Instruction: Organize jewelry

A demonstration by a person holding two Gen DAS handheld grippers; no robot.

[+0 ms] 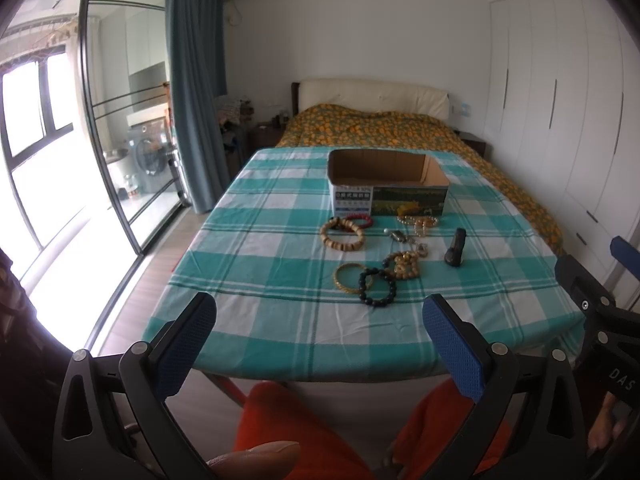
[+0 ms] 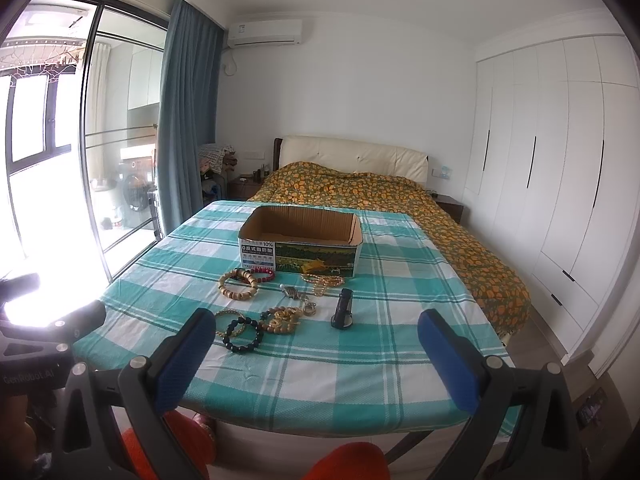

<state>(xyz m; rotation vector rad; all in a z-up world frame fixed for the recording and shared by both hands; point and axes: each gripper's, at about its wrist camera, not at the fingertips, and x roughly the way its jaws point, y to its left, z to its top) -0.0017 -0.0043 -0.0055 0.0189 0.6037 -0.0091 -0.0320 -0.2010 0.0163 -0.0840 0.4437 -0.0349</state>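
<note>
An open cardboard box (image 1: 386,184) (image 2: 300,246) stands on a teal checked tablecloth (image 1: 260,280) (image 2: 360,360). In front of it lie several pieces of jewelry: a wooden bead bracelet (image 1: 343,234) (image 2: 237,285), a red bead bracelet (image 1: 362,220) (image 2: 264,274), a pearl necklace (image 1: 418,224) (image 2: 324,282), a gold bangle (image 1: 352,276) (image 2: 228,322), a black bead bracelet (image 1: 377,286) (image 2: 243,334), gold bead pieces (image 1: 404,266) (image 2: 280,320) and a black watch (image 1: 456,248) (image 2: 343,314). My left gripper (image 1: 320,320) and right gripper (image 2: 316,332) are open and empty, held back at the table's near edge.
A bed with an orange patterned cover (image 1: 380,128) (image 2: 400,200) lies behind the table. White wardrobes (image 2: 560,180) stand on the right. A glass sliding door and blue curtain (image 1: 192,80) are on the left. Orange-clad knees (image 1: 280,432) show below the table edge.
</note>
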